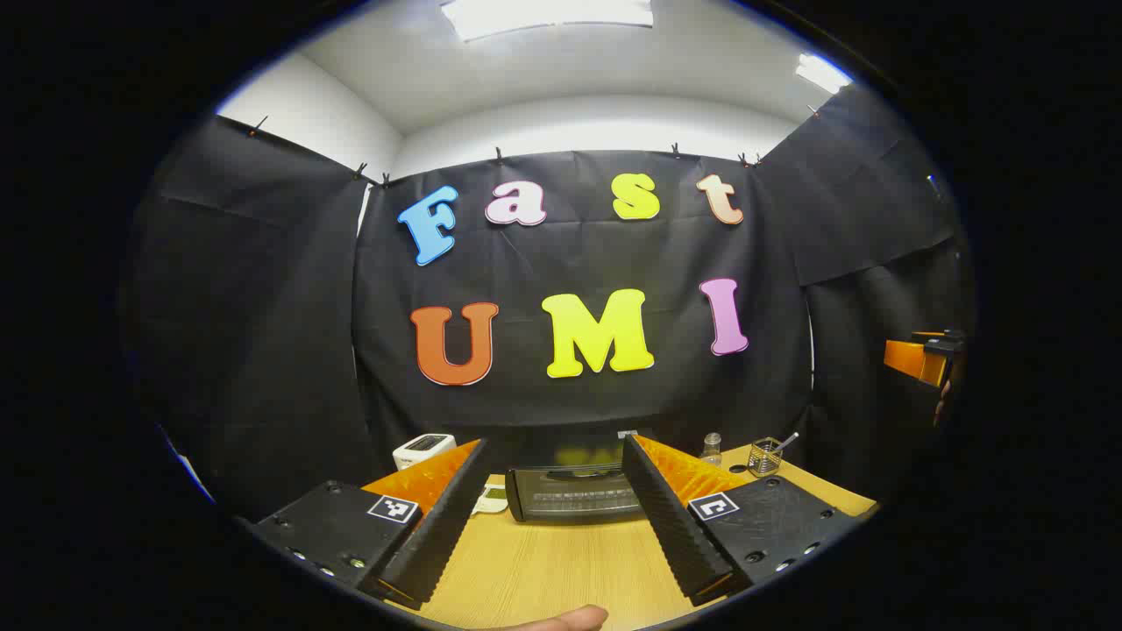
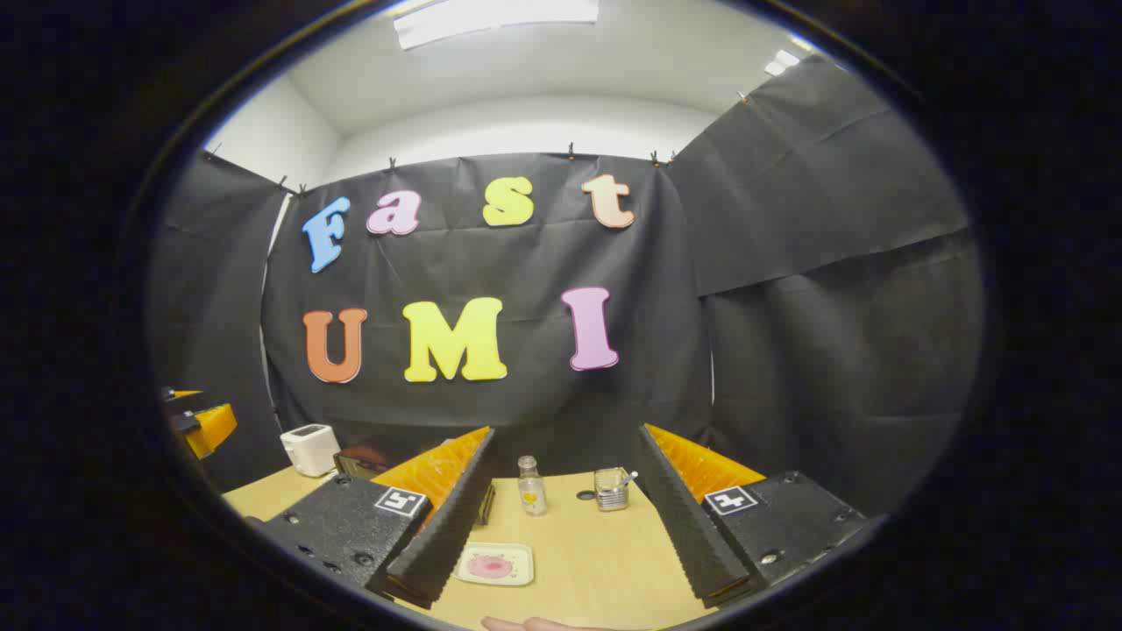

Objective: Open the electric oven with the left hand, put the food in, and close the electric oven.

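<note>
Black oven [image 1: 574, 493] door facing left claw [image 1: 552, 517], long axis crosswise, both claws wide, empty.

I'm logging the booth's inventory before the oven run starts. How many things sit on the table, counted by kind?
Electric oven: 1
White toaster: 1
Glass bottle: 1
Wire cup with a utensil: 1
Plate of pink food: 1
Total: 5, on the wooden table, with the left gripper and right gripper both open above it.
</note>
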Available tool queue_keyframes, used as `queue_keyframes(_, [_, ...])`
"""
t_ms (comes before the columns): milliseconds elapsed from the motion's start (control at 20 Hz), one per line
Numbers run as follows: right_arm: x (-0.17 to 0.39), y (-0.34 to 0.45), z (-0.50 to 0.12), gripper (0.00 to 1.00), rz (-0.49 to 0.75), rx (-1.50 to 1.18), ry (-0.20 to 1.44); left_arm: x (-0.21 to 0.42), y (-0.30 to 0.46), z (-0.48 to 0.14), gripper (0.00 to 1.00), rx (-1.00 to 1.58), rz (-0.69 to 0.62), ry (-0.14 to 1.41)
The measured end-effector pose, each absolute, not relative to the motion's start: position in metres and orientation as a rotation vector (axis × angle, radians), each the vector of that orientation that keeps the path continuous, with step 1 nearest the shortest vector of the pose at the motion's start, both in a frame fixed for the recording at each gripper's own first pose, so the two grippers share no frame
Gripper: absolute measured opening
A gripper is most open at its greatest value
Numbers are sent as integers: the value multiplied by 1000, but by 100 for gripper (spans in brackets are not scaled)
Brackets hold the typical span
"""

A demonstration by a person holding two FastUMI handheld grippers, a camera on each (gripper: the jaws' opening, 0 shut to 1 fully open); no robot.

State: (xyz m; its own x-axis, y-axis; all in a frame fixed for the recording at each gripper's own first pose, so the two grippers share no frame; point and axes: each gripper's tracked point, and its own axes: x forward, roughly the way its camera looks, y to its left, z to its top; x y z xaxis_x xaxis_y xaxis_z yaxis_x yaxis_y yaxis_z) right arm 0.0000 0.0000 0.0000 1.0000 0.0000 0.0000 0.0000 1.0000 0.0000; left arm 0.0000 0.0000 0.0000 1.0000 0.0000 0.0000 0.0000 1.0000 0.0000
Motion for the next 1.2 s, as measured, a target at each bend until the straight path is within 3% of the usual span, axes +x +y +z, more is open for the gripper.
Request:
queue_keyframes(700, [12,0,0,97,21,3,-40,19,17,-4,96,-44,-13,-18])
queue_keyframes(1200, [48,8,-38,97,66,44,-2,114,-19,-41,96,-77,-118,-9])
